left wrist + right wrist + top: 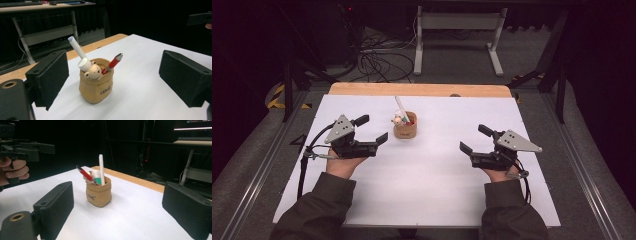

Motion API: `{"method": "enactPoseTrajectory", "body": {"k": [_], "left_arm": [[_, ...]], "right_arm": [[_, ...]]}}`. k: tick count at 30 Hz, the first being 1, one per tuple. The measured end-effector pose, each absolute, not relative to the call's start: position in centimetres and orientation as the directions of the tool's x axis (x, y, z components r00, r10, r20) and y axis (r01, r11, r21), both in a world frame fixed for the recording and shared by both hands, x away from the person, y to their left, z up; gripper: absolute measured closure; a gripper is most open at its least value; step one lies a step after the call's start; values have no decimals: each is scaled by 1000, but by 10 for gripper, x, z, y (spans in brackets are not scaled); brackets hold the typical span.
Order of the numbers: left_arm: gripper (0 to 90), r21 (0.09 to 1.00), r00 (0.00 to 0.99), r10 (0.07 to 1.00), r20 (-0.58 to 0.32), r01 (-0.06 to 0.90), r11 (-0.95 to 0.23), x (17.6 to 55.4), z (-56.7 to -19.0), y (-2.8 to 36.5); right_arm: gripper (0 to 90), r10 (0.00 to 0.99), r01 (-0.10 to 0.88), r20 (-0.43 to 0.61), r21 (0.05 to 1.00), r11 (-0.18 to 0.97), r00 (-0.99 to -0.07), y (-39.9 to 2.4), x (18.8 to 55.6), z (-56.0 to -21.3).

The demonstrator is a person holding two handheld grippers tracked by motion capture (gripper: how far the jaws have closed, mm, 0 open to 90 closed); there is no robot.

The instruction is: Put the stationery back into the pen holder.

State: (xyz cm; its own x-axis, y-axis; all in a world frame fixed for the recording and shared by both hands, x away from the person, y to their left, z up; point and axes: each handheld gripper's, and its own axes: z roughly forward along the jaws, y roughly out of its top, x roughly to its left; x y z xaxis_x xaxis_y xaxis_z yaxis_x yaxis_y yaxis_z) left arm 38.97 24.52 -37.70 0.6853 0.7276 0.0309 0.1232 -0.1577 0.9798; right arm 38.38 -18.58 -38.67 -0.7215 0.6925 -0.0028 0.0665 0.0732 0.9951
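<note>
**Pen pot between two open grippers, left nearer**

A tan pen pot (405,128) is seen upright on the white worktop (432,200), toward the far centre. It holds a white pen (78,51), a red pen (113,62) & a bear-headed item (93,72); the pens' long axes are tilted up and out of the pot. The left gripper (374,130) is held w/ fingers wide, empty, pot just ahead-right of it. The right gripper (472,139) is likewise wide & empty, well apart from the pot. Approach is judged shorter for the left.
</note>
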Motion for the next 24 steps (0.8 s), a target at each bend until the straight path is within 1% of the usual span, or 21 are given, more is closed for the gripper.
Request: {"method": "enactPoseTrajectory", "body": {"k": [17, 24], "left_arm": [[89, 981, 684, 729, 27, 123, -152, 376, -377, 261], [89, 979, 681, 731, 47, 113, -168, 372, -376, 264]], "right_arm": [[109, 694, 66, -1, 995, 70, -720, -187, 383, -387], [109, 694, 67, 0, 995, 70, -720, -187, 383, -387]]}}
